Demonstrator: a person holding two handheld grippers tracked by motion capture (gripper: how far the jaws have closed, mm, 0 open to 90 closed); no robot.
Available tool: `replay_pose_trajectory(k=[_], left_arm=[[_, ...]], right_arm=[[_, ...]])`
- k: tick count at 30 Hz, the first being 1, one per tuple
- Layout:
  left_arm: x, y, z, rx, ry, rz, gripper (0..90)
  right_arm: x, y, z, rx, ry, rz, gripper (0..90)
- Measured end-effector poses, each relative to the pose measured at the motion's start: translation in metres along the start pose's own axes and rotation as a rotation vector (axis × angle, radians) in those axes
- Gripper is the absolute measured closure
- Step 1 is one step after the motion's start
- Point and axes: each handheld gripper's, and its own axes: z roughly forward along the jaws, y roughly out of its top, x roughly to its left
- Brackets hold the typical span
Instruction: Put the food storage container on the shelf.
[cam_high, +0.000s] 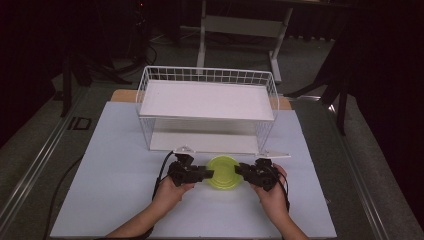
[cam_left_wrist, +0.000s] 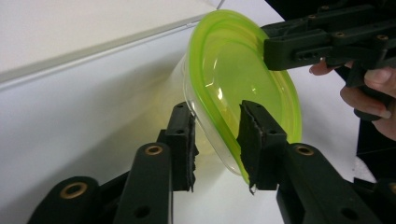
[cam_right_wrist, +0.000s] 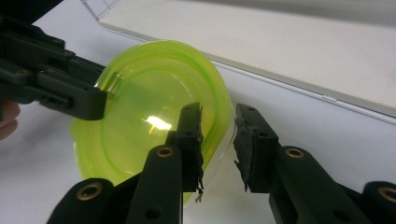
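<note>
A clear container with a lime-green lid (cam_high: 223, 171) sits on the white table sheet between my two grippers, just in front of the wire rack. My left gripper (cam_high: 209, 174) clamps its left rim; in the left gripper view the jaws (cam_left_wrist: 217, 140) straddle the rim, one pad on the lid (cam_left_wrist: 233, 70), one on the clear wall. My right gripper (cam_high: 239, 170) holds the opposite rim; in the right gripper view it (cam_right_wrist: 218, 140) pinches the lid's edge (cam_right_wrist: 140, 126). Each gripper view shows the other gripper (cam_left_wrist: 299, 44) (cam_right_wrist: 70, 88) at the far rim.
A white wire rack (cam_high: 207, 75) with an upper shelf board and a lower board stands right behind the container, its open front facing me. The white sheet (cam_high: 115, 165) stretches bare to the left and right. Cables trail from both grippers.
</note>
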Motion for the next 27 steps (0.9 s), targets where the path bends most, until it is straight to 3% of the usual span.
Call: replay_pose_trajectory(k=[5,16,23,27], left_arm=[[-0.003,-0.001,-0.001,0.014,0.010,0.000,70.5],[-0.009,-0.002,-0.002,0.025,0.034,-0.020,73.8],[-0.010,-0.003,-0.003,0.034,0.036,-0.037,76.0],[-0.012,-0.004,-0.004,0.029,0.049,-0.055,76.8]], right_arm=[[0.004,-0.002,-0.004,0.005,0.007,-0.001,72.7],[0.012,-0.004,-0.009,0.018,-0.024,-0.053,73.1],[0.013,-0.006,-0.012,0.005,0.003,0.004,75.4],[0.016,-0.006,-0.012,0.003,-0.016,-0.011,75.7]])
